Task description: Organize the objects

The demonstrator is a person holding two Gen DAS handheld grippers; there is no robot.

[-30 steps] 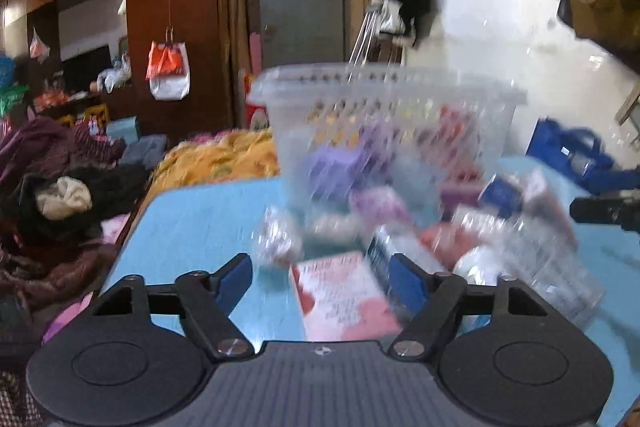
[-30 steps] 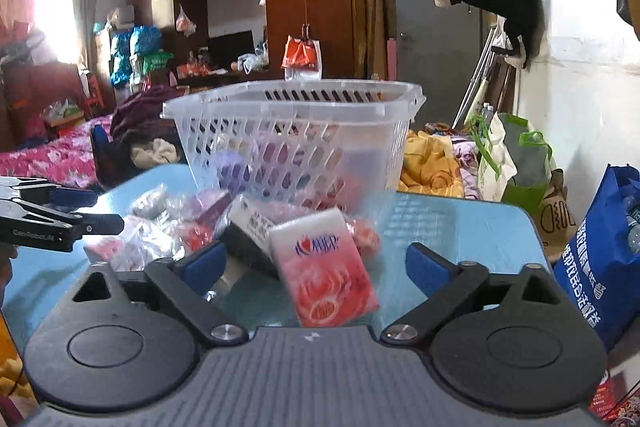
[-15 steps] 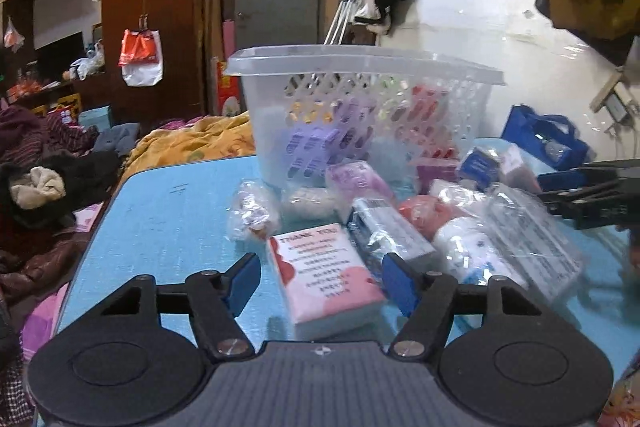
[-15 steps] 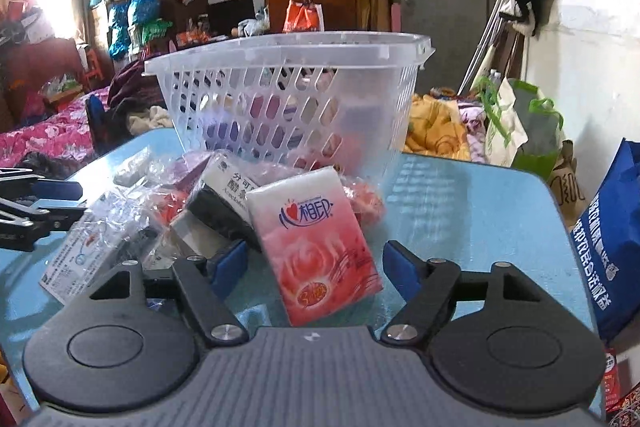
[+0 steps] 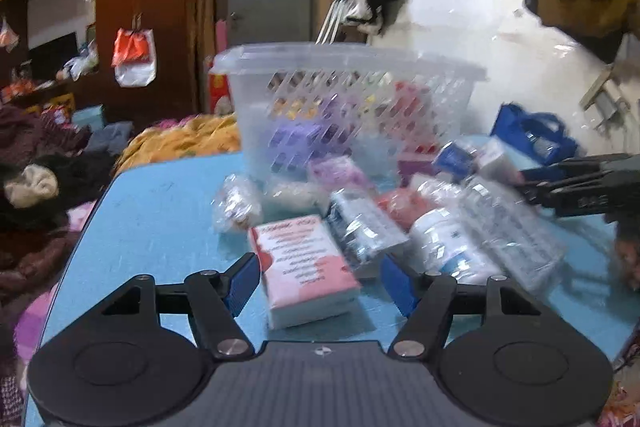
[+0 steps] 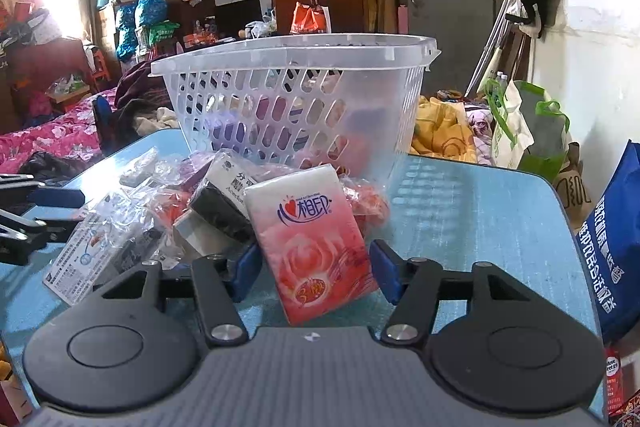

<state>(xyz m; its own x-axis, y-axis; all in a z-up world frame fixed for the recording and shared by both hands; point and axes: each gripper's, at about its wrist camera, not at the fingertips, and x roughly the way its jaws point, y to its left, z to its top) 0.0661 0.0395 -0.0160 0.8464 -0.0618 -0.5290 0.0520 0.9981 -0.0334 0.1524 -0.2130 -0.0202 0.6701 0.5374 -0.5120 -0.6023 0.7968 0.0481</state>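
Facing right tool [image 6: 314, 269]: rose-printed tissue pack [image 6: 316, 243]

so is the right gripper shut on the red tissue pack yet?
No, open. The right gripper straddles the red tissue pack, with gaps visible between both blue pads and the pack.

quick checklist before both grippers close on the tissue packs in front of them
1. Left gripper open, pink-and-white tissue pack between its fingers: ok.
2. Right gripper open, red rose tissue pack between its fingers: ok.
3. Left pack free of neighbours: not ok, a clear-wrapped pack lies against its right side.
4. Right pack free of neighbours: not ok, it leans on a black-and-white pack.
5. Basket upright with an open top: ok.
6. Room left inside basket: cannot tell, contents show only through the mesh.
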